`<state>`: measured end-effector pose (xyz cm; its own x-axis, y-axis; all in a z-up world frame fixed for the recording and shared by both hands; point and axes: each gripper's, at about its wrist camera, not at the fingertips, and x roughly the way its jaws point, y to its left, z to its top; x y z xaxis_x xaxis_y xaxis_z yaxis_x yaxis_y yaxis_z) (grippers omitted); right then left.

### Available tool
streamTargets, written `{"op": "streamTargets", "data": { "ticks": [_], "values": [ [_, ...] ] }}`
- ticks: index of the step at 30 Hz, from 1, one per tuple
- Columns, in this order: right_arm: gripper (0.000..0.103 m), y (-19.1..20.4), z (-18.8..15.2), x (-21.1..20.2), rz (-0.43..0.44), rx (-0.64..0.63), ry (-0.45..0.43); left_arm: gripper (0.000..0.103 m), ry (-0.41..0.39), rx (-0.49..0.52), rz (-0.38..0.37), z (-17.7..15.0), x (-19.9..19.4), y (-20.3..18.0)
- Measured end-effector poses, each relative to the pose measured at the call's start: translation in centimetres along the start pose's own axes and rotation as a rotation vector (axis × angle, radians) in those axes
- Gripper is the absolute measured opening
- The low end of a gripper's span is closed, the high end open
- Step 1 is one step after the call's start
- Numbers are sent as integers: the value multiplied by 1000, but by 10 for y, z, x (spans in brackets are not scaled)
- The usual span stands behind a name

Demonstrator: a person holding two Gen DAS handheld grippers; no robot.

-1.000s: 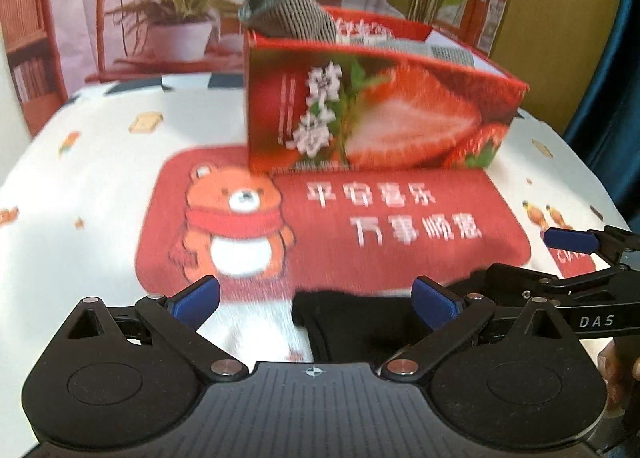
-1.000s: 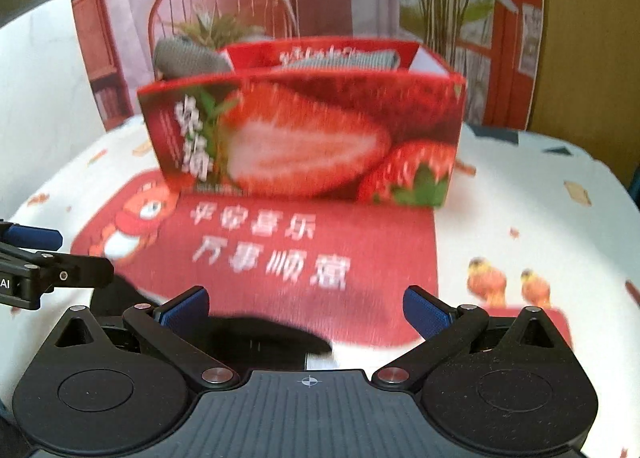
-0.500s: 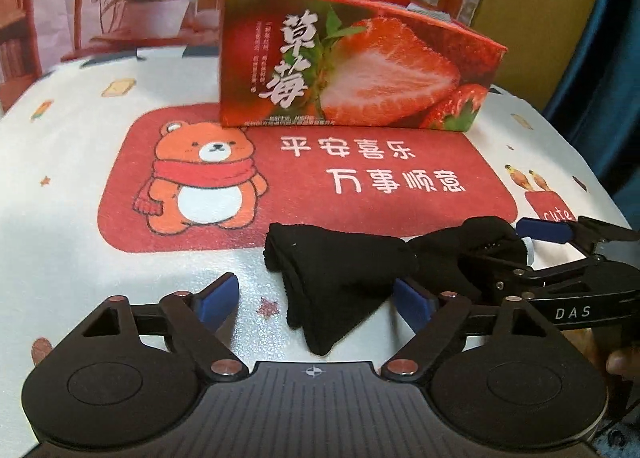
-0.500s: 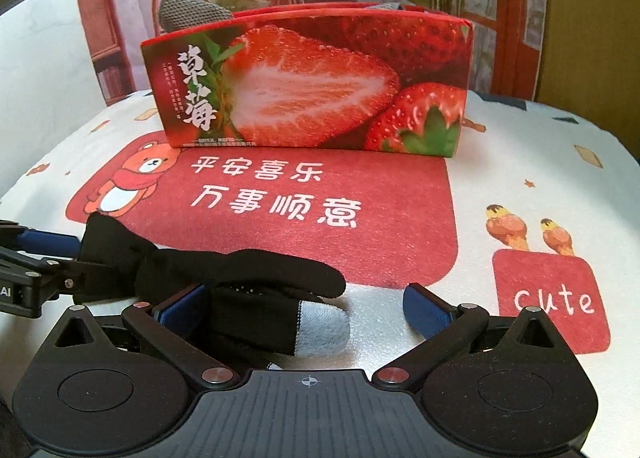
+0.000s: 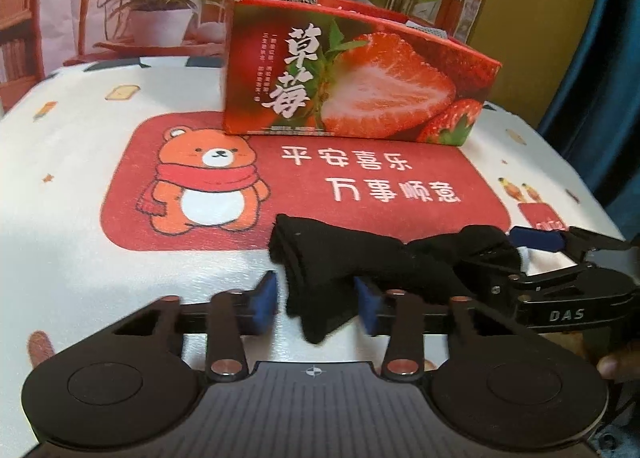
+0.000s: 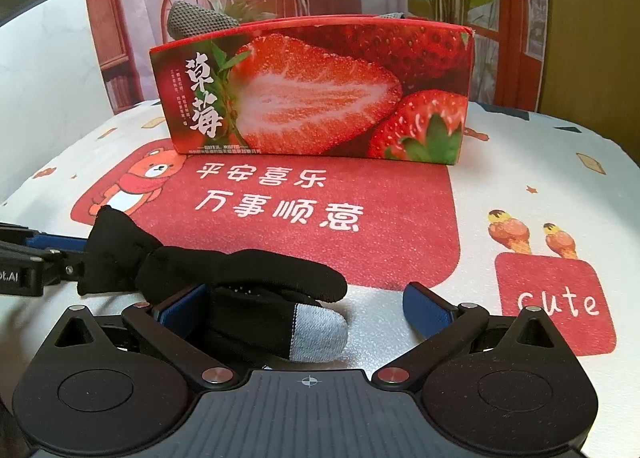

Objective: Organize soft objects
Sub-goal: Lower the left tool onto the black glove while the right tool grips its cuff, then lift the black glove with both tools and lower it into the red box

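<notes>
low, left hand-held gripper (image 5: pixel 316 304) closing around black glove (image 5: pixel 320 262)

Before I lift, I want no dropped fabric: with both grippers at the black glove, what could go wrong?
1. The left gripper is closing on only the cuff end of the black glove; the thin bite could slip.
2. The right gripper stands open, only one pad at the grey-tipped finger, so that end may sag.
3. The strawberry box already holds grey cloth poking out.
</notes>
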<state>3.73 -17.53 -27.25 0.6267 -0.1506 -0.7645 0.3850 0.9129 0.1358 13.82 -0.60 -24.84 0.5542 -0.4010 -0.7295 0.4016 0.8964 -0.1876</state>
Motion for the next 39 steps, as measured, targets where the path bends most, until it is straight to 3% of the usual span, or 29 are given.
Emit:
{"op": "streamTargets", "data": {
  "ticks": [5, 12, 14, 19, 23, 28, 31, 39],
  "values": [
    [103, 0, 0, 0, 2, -1, -1, 27, 4, 11, -19, -1, 1, -3],
    [102, 0, 1, -1, 9, -6, 9, 25, 13, 3, -39, -2, 2, -1],
    [98, 1, 1, -2, 16, -13, 11, 25, 15, 1, -41, -2, 3, -1],
    [67, 6, 0, -9, 64, -32, 8, 25, 17, -1, -44, -2, 3, 0],
    [51, 9, 2, -13, 97, -22, 23, 25, 17, -3, -46, -2, 3, 0],
    [24, 11, 3, -16, 144, 4, 46, 25, 18, -3, -48, -3, 3, 0],
    [17, 14, 4, -16, 156, 5, 53, 23, 20, -5, -51, -3, 3, 0],
    [14, 7, 23, -23, 165, 67, 21, 21, -37, -28, -85, 13, -11, 0]
  ]
}}
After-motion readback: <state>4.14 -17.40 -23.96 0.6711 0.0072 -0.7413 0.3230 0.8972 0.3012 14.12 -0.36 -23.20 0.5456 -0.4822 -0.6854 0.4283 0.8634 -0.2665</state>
